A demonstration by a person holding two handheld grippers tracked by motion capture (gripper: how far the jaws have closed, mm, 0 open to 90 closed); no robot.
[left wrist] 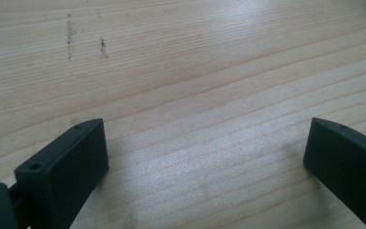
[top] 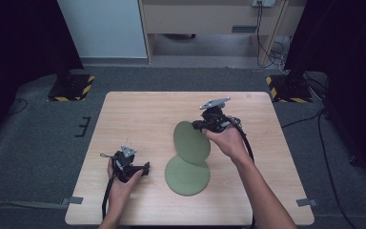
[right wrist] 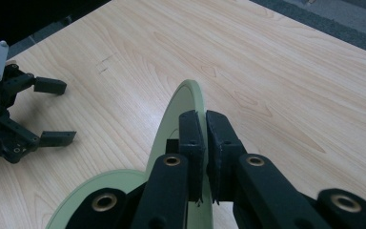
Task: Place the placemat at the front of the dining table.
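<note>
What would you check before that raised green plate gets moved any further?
1. Right claw clamped on the raised green plate: ok.
2. Grip sits on the rim, not deep: cannot tell if it will hold.
3. Raised plate tilted, its lower edge at the flat green plate; whether they touch: cannot tell.
4. Left claw open and holding nothing: ok.
5. Left claw apart from both plates: ok.
6. Bare table beyond the plates: ok.

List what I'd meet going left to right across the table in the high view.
left gripper, open over bare wood → flat green plate lying on the table → right gripper, shut on the tilted green plate it holds up.
</note>
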